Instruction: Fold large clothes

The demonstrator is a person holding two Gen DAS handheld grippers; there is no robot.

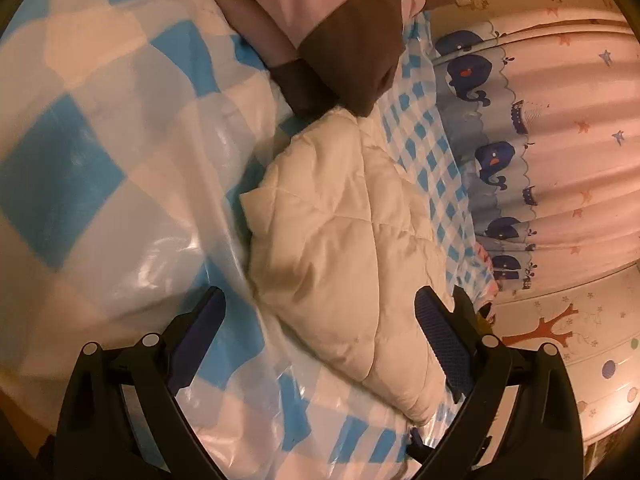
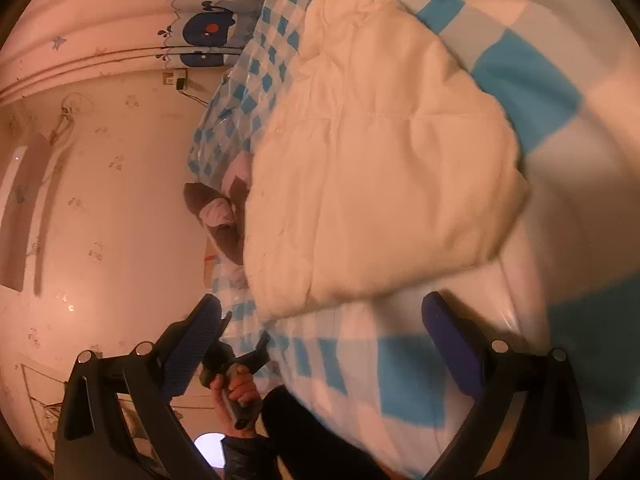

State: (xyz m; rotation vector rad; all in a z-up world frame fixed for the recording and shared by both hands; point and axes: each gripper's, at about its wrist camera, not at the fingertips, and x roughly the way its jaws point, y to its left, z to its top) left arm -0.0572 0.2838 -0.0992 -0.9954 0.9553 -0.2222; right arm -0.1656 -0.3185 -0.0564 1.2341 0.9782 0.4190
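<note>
The left tongs (image 1: 320, 320) were nearest, spread wide and pinching nothing, poised just over the near end of the cream quilted jacket (image 1: 340, 240). The right tongs (image 2: 320, 320) stood equally wide and bare, their blue pads either side of the jacket's (image 2: 372, 168) lower edge without touching it. The garment lay in a puffy, partly doubled heap on the blue-and-white checked plastic sheet (image 1: 100, 140) covering the bed, close to the side nearest the whale-print curtain (image 1: 540, 140), with a pink-and-brown pillow (image 1: 340, 20) just beyond its far end. In the right view a hand (image 2: 236, 396) gripped the handle of the other tool beside the bed's edge.

By my reckoning the fold was under way but loose, the padding bulging rather than flat. To do it well, each pair of tongs should take a corner of the same edge, biting through the whole thickness of the padding, since slick quilted fabric could slip from a shallow pinch. Lifting both corners evenly and laying them across would keep the edges aligned; the glossy sheet beneath might let the jacket slide, so a slow draw seemed wise.

No brand, label or legible writing showed anywhere.
</note>
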